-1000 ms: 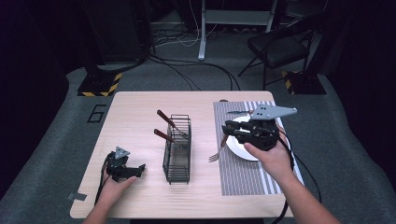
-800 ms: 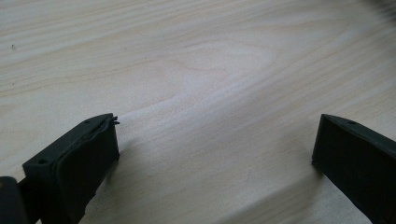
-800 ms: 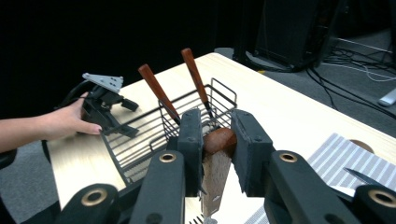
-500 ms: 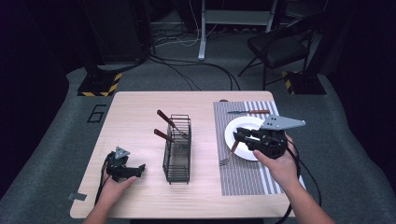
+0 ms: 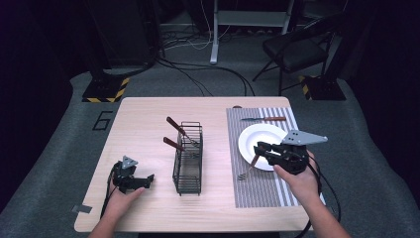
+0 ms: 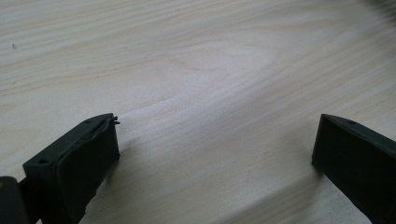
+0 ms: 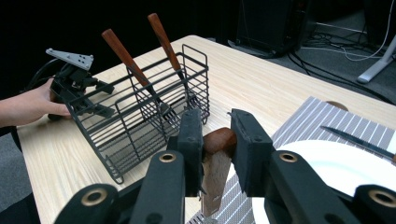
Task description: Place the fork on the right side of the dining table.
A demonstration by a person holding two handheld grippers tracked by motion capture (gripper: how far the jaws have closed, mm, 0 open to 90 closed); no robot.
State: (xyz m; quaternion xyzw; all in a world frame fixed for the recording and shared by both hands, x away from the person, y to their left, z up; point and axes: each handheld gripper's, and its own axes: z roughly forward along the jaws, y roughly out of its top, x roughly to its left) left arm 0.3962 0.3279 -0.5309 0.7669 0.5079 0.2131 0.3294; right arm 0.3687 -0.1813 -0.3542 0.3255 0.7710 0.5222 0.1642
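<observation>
From the high view, the right hand-held gripper is gripping a wooden-handled fork, tines touching the striped placemat left of the white plate. In the left gripper view, the left hand-held gripper is resting wide open and empty on the surface. In the right gripper view, the jaws are clamping the fork's handle, so the next move, I'd judge, is lowering it flat and releasing.

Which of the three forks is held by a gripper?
The fork over the striped mat, clamped by its wooden handle in the right gripper. The other two stand in the wire basket.
</observation>
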